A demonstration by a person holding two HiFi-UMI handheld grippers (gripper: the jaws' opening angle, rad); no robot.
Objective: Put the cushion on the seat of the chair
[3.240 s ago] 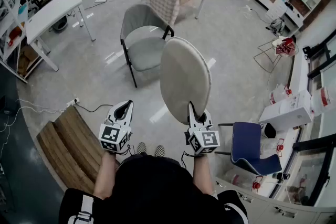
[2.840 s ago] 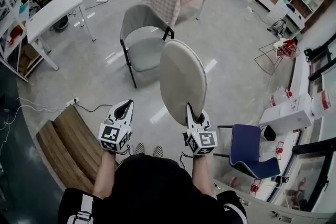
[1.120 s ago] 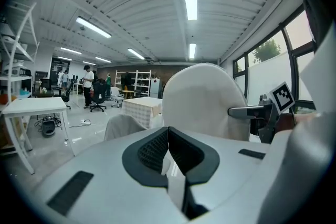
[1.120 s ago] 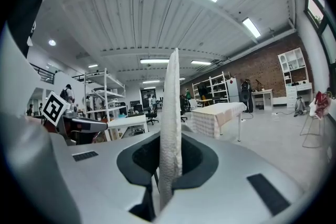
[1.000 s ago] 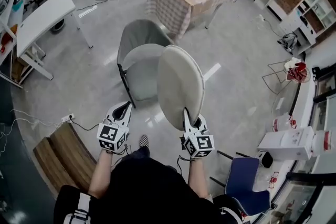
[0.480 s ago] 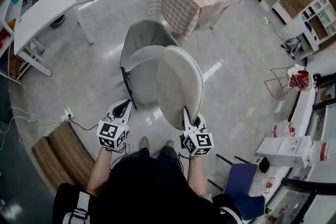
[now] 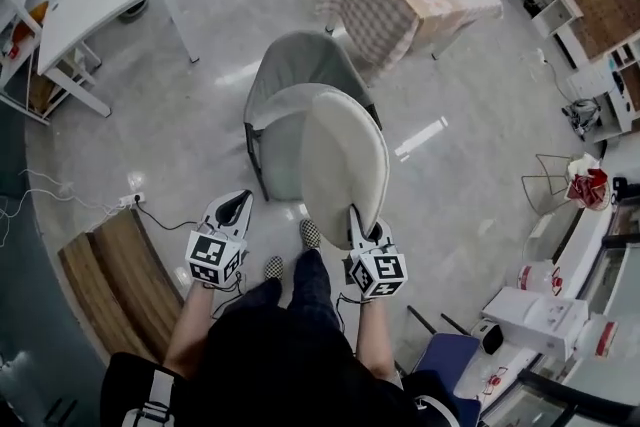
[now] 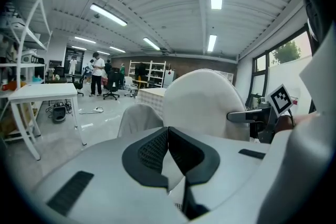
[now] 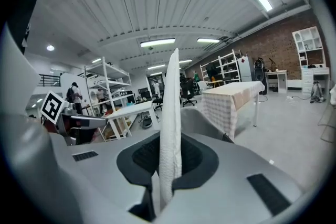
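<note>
One oval cushion (image 7: 343, 165) stands on edge, long axis upright, broad face turned toward the left gripper (image 7: 236, 203), held in the air just in front of the grey chair (image 7: 290, 70). Right gripper (image 7: 358, 221) pinches its lower rim, jaws nearly together. Left gripper's jaws are closed, nothing between them.

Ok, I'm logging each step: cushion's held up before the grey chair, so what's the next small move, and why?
Probably carry the cushion forward and tip it flat over the chair seat. The right gripper clamps its lower edge, holding it upright and off the seat; the left gripper is shut, empty.
</note>
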